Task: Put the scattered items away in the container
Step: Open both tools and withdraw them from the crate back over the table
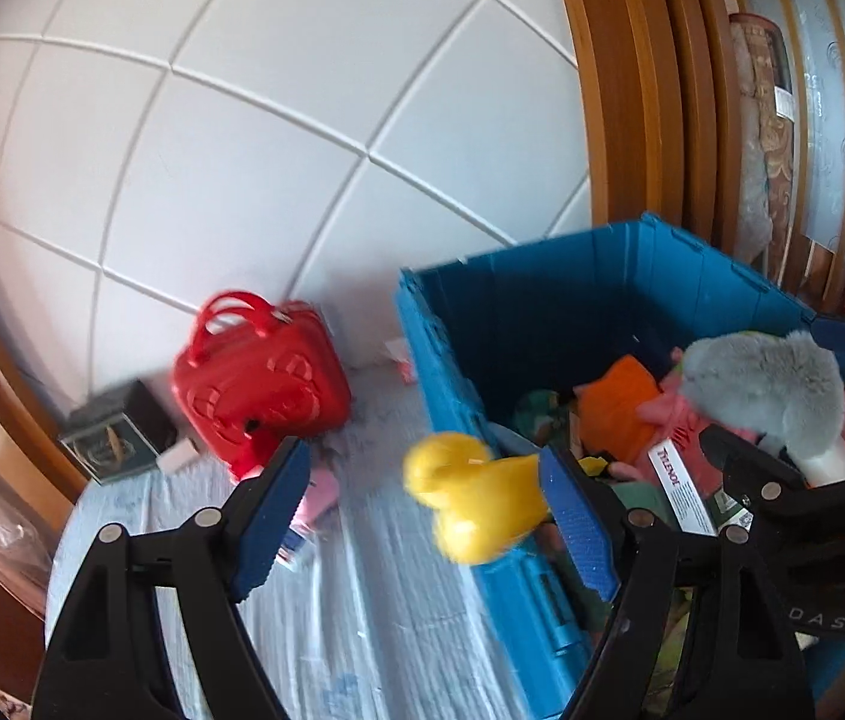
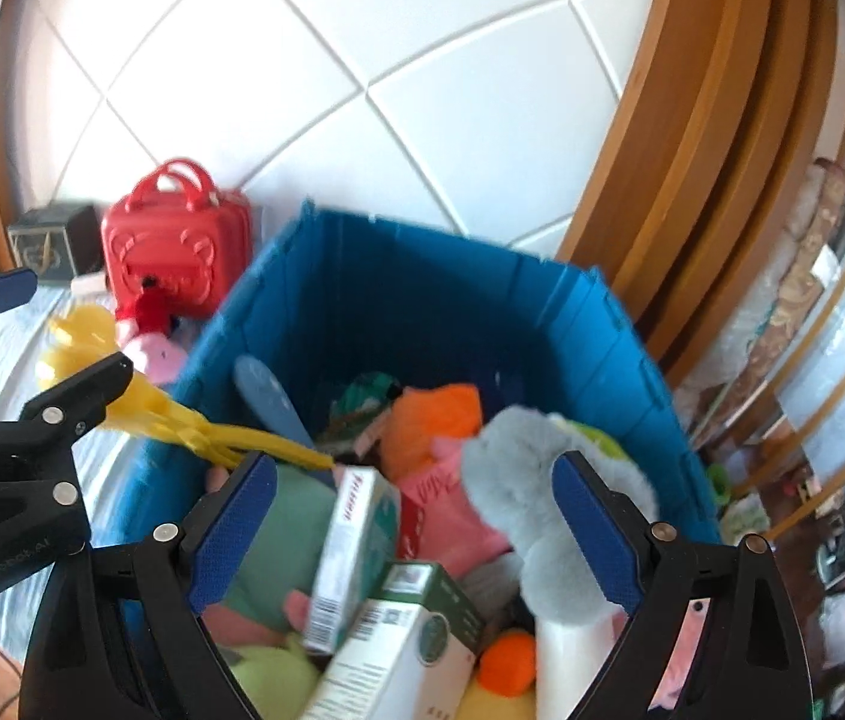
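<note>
The blue crate (image 1: 452, 360) (image 2: 362, 276) holds several toys and boxes. A yellow duck-shaped tong (image 1: 476, 492) (image 2: 80, 336) lies across its near rim, handles reaching inside. My left gripper (image 1: 422, 456) is open around the duck end. The duck sits against the right pad, with a gap to the other pad, and is blurred while the fingers are sharp. My right gripper (image 2: 413, 468) hangs open over the crate. A grey fluffy brush with a white handle (image 2: 518, 480) (image 1: 764, 384) lies in the pile beside its right pad, unpressed.
A red toy case (image 1: 260, 378) (image 2: 173, 246) and a dark box (image 1: 116, 432) stand by the white padded wall. A pink plush (image 2: 155, 354) lies on the pale bedcover beside the crate. Wooden framing (image 1: 632, 90) rises behind the crate. Medicine boxes (image 2: 356, 546) lie in the crate.
</note>
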`<action>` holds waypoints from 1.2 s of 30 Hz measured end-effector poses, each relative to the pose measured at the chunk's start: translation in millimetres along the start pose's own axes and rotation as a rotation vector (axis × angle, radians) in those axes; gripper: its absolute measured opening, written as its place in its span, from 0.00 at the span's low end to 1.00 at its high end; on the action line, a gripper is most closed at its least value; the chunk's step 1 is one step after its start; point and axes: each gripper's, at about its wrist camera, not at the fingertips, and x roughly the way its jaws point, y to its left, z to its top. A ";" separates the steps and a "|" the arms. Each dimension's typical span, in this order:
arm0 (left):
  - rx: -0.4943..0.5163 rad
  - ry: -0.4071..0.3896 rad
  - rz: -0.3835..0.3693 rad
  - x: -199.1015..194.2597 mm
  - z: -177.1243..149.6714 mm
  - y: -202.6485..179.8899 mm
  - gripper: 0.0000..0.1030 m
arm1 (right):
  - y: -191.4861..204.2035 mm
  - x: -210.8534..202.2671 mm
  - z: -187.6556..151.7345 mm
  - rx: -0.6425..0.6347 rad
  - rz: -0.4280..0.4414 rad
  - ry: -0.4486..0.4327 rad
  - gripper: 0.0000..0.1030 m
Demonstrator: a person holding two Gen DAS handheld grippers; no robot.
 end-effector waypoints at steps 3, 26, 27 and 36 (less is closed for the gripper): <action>0.000 -0.024 0.051 -9.4 -3.3 17.0 0.76 | 17.2 -10.8 10.5 -0.010 -0.013 -0.023 0.92; -0.198 0.047 0.150 -17.2 -118.1 181.5 0.76 | 197.6 -26.9 6.1 -0.122 0.182 -0.120 1.00; -0.192 0.058 0.159 -15.1 -121.3 182.7 0.76 | 200.5 -25.0 5.1 -0.128 0.193 -0.123 1.00; -0.271 0.151 0.232 4.3 -160.1 215.0 0.76 | 227.8 -7.0 -2.0 -0.141 0.346 -0.140 1.00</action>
